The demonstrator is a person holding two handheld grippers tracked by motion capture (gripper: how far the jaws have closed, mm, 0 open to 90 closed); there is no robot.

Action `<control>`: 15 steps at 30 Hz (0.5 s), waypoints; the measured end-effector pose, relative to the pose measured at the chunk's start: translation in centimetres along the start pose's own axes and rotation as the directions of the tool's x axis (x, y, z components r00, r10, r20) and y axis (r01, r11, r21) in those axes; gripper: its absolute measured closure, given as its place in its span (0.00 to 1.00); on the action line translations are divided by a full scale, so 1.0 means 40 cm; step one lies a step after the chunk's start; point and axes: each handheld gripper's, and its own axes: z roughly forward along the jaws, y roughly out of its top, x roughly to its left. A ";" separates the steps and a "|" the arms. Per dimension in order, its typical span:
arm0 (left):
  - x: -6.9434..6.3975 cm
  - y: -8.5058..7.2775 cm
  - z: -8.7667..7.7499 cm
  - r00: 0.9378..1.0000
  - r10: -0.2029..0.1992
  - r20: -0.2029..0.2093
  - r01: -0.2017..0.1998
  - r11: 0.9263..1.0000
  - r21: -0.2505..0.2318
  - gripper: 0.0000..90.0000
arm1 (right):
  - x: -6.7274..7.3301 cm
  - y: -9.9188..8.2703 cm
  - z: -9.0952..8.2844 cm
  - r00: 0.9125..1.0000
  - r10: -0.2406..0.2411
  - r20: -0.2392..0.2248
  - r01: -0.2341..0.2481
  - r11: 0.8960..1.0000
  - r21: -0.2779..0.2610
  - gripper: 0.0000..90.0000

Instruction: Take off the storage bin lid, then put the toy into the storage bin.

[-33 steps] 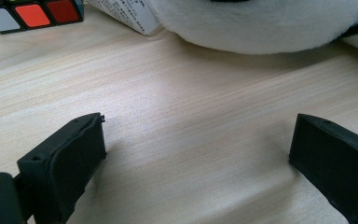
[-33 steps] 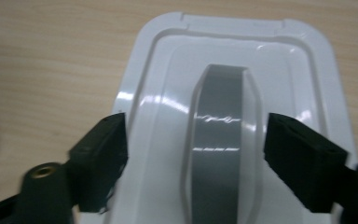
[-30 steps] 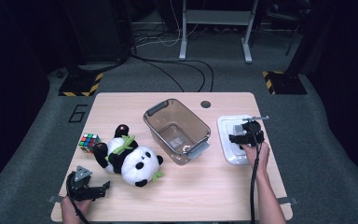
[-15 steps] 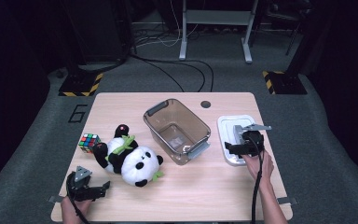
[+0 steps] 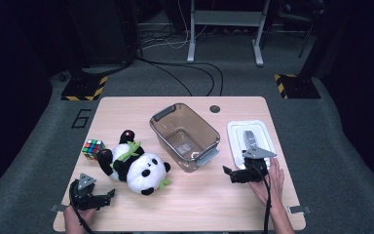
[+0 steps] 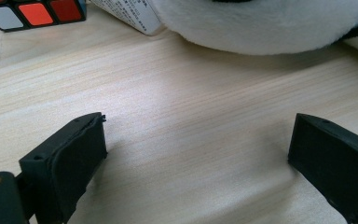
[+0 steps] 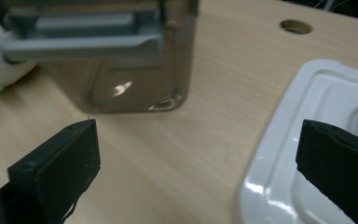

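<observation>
A panda plush [image 5: 139,168] lies on its back at the left of the wooden table [image 5: 199,204], with a colour cube [image 5: 93,148] beside it. A clear plastic bin [image 5: 185,136] stands mid-table, and a white lid [image 5: 251,131] lies flat to its right. My left gripper [image 5: 108,197] rests open at the near left corner, over bare wood in the left gripper view [image 6: 196,154], the panda's white belly [image 6: 261,23] ahead. My right gripper [image 5: 229,174] sits just in front of the lid and points left. Its jaws have just been opening and are open [image 7: 198,140], with nothing between them.
A round cable hole [image 5: 215,108] is in the table's far edge. In the right gripper view the bin [image 7: 107,56] stands ahead and the lid's rim [image 7: 279,140] runs along the right. Grey carpet and cables lie beyond the table.
My right gripper has drawn back from over the white lid to the table in front of it, toward the near side and left. The left gripper has stayed put.
</observation>
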 end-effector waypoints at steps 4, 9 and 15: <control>0.000 0.001 -0.001 1.000 0.001 0.001 -0.001 1.000 0.008 0.04 | 0.040 -0.031 0.016 0.997 0.002 -0.074 0.001 0.999 0.036 0.00; 0.000 0.000 0.000 1.000 -0.001 -0.001 0.001 1.000 0.000 0.04 | 0.081 -0.056 0.037 0.991 -0.027 -0.134 0.038 0.996 0.077 0.00; 0.000 0.000 0.001 1.000 -0.004 -0.002 0.004 1.000 -0.003 0.04 | 0.127 -0.075 0.064 0.980 -0.103 -0.169 0.126 0.983 0.136 0.00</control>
